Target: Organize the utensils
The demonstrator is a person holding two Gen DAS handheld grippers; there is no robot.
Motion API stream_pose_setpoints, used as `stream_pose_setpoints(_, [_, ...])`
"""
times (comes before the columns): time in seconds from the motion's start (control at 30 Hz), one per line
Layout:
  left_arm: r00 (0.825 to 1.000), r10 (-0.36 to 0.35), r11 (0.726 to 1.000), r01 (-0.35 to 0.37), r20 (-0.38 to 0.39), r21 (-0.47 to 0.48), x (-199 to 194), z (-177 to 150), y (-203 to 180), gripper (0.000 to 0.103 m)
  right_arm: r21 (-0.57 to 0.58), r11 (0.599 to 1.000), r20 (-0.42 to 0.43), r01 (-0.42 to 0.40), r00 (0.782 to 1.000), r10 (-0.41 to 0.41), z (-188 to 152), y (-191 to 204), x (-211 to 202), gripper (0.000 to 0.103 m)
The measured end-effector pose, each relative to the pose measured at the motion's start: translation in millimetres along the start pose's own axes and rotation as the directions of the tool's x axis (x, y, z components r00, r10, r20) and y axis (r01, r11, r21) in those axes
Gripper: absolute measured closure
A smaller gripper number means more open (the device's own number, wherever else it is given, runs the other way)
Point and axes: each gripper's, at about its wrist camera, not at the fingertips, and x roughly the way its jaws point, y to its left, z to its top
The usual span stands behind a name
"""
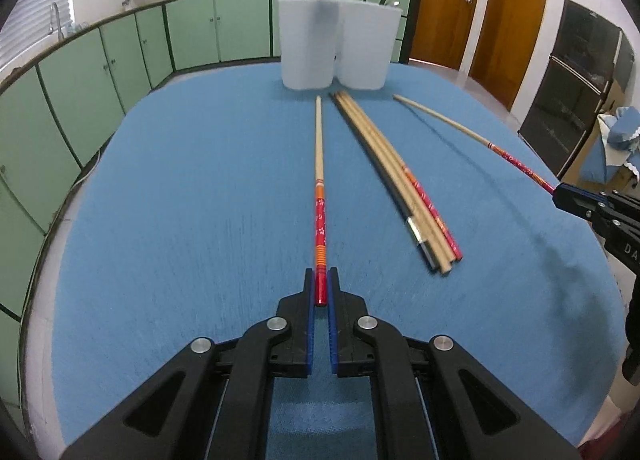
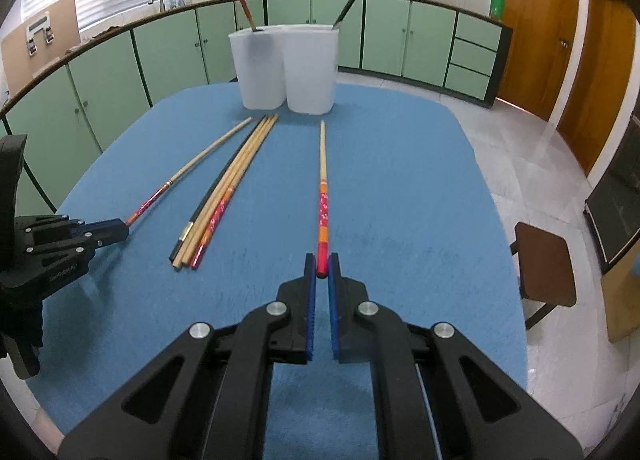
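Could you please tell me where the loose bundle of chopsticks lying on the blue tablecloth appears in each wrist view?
Left wrist view: the bundle of wooden, black and red chopsticks lies right of centre, right of the chopstick held by the left gripper.
Right wrist view: the bundle lies left of centre.
Shared landmark: the twin white plastic containers beyond its far tips.

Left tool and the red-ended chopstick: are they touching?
Touching. The left wrist view shows the left tool closed on the chopstick's red end, both pads against it.
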Motion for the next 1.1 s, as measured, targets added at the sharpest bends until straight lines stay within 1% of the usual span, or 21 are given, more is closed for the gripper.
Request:
stream_pose_setpoints(0.17, [1.0, 0.006, 1.0, -0.006, 0.007, -0.011, 0, -8, 0, 0.096, 0.012, 1.0, 0.002, 0.001, 1.0, -0.001, 1, -5, 2, 0.098])
stream_pose_setpoints(0.2, [1.0, 0.007, 1.0, -0.007, 0.009, -0.011, -1, -9, -1, 0.094, 0.014, 1.0, 0.003, 0.001, 1.0, -0.001, 1, -7, 1, 0.098])
stream_pose_setpoints(0.27, [1.0, 0.007, 1.0, -0.007, 0.013, -0.004, -5, -11, -3, 0.088, 0.02, 1.0, 0.005, 0.001, 1.0, -0.001, 2, -9, 1, 0.098])
stream_pose_setpoints(0.3, [1.0, 0.012, 1.0, -0.012, 0.014, 0.002, -5, -12, -4, 0.087, 0.023, 1.0, 0.006, 0.001, 1.0, -0.001, 1, -10, 2, 0.098])
stream_pose_setpoints(0.5, [1.0, 0.018, 1.0, -0.019, 0.017, 0.006, -7, -14, -6, 0.087, 0.035, 0.999, 0.004, -0.007, 1.0, 0.007, 1, -13, 3, 0.098])
stream_pose_setpoints(0.7, [0.999, 0.033, 0.999, -0.034, 0.022, 0.013, -7, -14, -8, 0.091, 0.061, 0.998, 0.001, -0.012, 1.0, 0.012, 1, -18, 4, 0.098])
stream_pose_setpoints(0.9, [0.999, 0.034, 0.999, -0.034, 0.027, -0.005, -8, -17, -7, 0.093, 0.072, 0.997, 0.003, -0.01, 1.0, 0.01, 1, -21, 4, 0.098])
stream_pose_setpoints(0.97, [0.999, 0.038, 0.999, -0.038, 0.027, -0.008, -8, -18, -7, 0.097, 0.069, 0.998, 0.004, -0.01, 1.0, 0.01, 1, -22, 4, 0.098])
stream_pose_setpoints(1.1, [0.999, 0.031, 0.999, -0.031, 0.029, -0.019, -8, -16, -6, 0.097, 0.067, 0.998, 0.005, -0.01, 1.0, 0.01, 2, -22, 3, 0.098])
